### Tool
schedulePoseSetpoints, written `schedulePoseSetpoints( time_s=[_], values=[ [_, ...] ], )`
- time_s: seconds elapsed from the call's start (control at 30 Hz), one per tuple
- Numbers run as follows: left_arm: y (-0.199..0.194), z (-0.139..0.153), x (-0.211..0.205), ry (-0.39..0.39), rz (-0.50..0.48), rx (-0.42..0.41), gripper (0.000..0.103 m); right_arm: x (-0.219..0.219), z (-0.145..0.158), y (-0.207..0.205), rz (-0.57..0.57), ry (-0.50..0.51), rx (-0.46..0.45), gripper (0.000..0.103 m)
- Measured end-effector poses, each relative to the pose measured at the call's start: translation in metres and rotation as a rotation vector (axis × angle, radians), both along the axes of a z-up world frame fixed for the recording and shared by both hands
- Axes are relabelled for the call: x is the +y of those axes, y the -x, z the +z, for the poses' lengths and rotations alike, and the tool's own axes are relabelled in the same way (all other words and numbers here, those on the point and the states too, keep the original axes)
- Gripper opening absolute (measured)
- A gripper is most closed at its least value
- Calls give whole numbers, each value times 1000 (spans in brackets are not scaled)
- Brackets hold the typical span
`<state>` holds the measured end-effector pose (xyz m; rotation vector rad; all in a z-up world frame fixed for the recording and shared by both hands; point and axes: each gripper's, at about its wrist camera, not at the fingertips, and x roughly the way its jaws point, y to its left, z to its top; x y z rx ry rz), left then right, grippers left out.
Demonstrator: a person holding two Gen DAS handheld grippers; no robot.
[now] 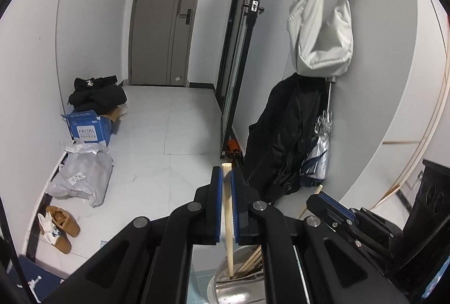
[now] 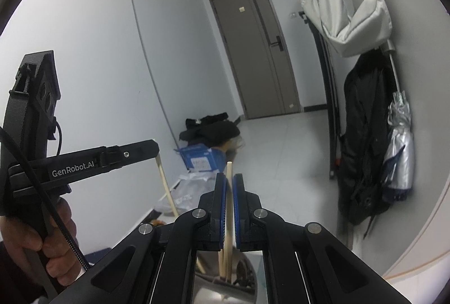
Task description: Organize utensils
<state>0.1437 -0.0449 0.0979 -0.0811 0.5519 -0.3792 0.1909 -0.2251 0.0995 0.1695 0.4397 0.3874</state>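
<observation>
home entry hall | front door [image 1: 166, 20] | shoes [image 1: 60, 228] | hung coat [image 1: 278, 135]

"FACIAL" in white capitals on the front of the blue box [image 1: 89, 127] by the left wall, short of the door [image 1: 166, 20]; smaller print beneath too small to read. "GenRobot.AI" in white along the side of the left gripper [image 2: 157, 155], left of that door. White jumping-figure logo on the dark blue box [image 1: 36, 276] nearest the camera.

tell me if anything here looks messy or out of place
The floor by the far wall is cluttered: a crumpled plastic bag, an open blue box with dark clothes piled on it, and loose tan shoes. Nothing looks spilled or broken.
</observation>
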Motion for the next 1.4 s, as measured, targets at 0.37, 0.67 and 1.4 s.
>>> schedulePoseSetpoints(
  time_s=[0.37, 0.67, 1.4],
  values=[
    [6, -19, -12, -32, -85, 69, 3, 3, -29, 1, 23, 19, 111, 4],
    [20, -15, 13, 85, -44, 146, 28, -4, -27, 15, 67, 7, 173, 7],
    [129, -4, 50, 65, 254, 25, 85, -6, 20, 144, 9, 14, 68, 59]
  ],
)
